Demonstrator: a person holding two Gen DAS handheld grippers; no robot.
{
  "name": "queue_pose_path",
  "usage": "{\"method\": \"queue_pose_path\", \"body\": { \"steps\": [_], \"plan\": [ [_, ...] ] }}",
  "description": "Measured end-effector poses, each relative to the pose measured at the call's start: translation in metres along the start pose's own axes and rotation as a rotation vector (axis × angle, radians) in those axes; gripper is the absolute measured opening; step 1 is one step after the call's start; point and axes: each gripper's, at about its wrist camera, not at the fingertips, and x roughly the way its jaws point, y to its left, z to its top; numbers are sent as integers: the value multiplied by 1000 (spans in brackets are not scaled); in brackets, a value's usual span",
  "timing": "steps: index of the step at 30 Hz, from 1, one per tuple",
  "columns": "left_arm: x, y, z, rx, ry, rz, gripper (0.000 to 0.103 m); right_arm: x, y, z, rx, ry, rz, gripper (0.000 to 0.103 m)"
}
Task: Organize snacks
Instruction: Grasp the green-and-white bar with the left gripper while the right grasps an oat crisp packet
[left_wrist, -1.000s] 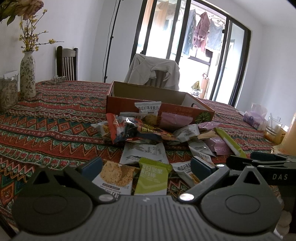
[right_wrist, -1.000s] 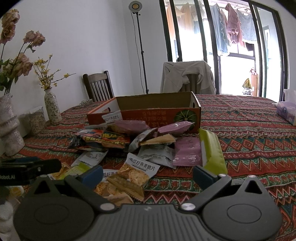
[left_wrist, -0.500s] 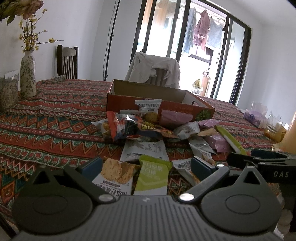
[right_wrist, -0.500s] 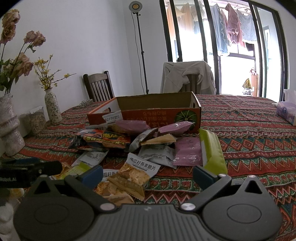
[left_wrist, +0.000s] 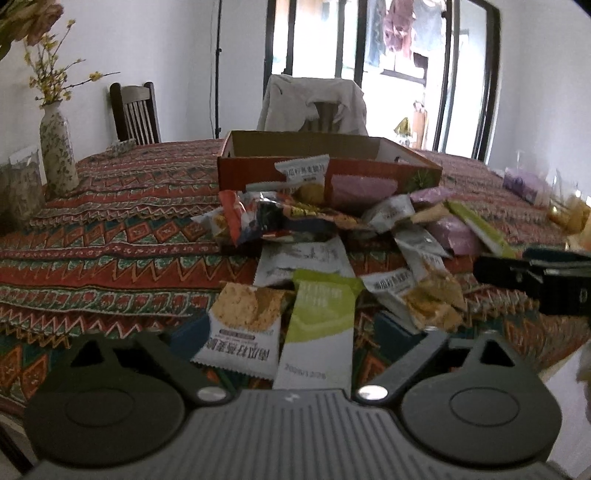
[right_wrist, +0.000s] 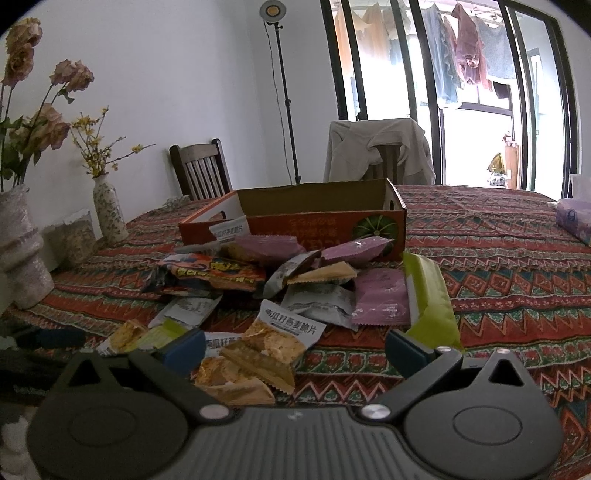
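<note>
between your left gripper (left_wrist: 286, 330) jaws, closing but not yet pressing, lie a green-and-white snack packet (left_wrist: 317, 325) and a cracker-print white packet (left_wrist: 242, 332); your right gripper (right_wrist: 295, 345) gapes empty.

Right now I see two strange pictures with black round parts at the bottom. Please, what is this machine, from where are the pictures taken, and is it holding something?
No robot: a person carries one hand-held gripper in each hand, and a camera on each looks forward along its jaws. One picture is from the left gripper, the other from the right gripper. Both face a patterned red tablecloth with a heap of snack packets before an open orange cardboard box. The left jaws are closing around a white oat-crisp packet and a green-and-white bar wrapper, not yet pressing them. The right jaws stand open, holding nothing; a white crisp packet lies between them.
</note>
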Motion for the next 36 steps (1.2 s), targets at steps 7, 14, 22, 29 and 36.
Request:
{"method": "queue_pose_path", "body": {
  "steps": [7, 14, 22, 29, 36],
  "plan": [
    [1, -10, -4, 42, 39, -27, 56, -2, 0, -3, 5, -2, 10, 103],
    [13, -18, -5, 56, 98, -44, 41, -5, -6, -7, 25, -7, 12, 103],
    [25, -28, 0, 59, 117, -10, 41, -4, -13, -11, 44, 1, 15, 103],
    [21, -26, 1, 21, 99, -26, 38, -2, -17, -12, 53, 11, 16, 103],
    [8, -24, 5, 20, 54, -39, 38, 2, -14, -13, 49, 24, 21, 103]
  ]
}}
